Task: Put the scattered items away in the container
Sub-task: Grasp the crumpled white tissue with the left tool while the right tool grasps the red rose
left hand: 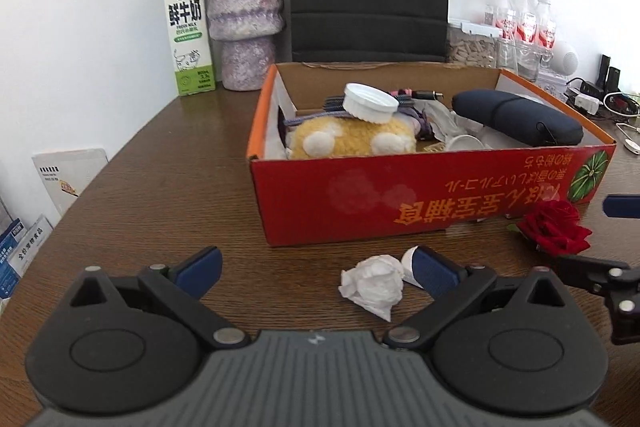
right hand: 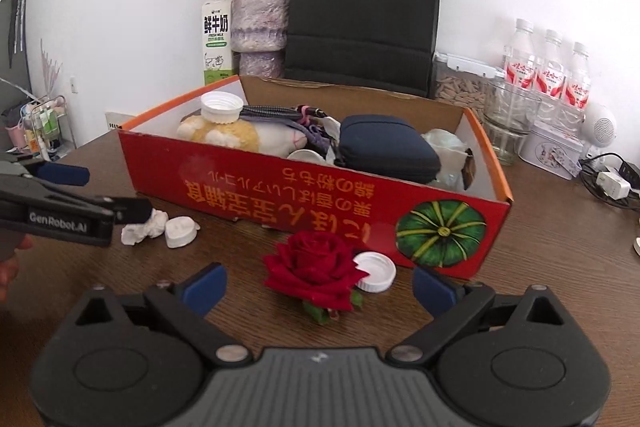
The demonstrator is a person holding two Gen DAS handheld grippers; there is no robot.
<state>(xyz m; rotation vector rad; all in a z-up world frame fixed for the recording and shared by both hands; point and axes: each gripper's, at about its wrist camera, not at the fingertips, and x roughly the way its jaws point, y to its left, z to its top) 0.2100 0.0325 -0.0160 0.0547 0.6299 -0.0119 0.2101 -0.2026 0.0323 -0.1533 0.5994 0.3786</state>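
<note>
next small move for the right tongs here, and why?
Probably ease the right tongs forward and down around the red rose, then close. Their jaws stand wide open, empty, with the rose centred just ahead on the table, outside the red box. A white cap touches the rose's right side, so keep that finger clear.

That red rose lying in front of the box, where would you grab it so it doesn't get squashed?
Probably low on the red rose, at the green base under the bloom, coming from the near side. The bloom sits upright on the table, petals spreading wide and soft, while the green part below is narrower and firmer. The right gripper already has open jaws either side of it.
</note>
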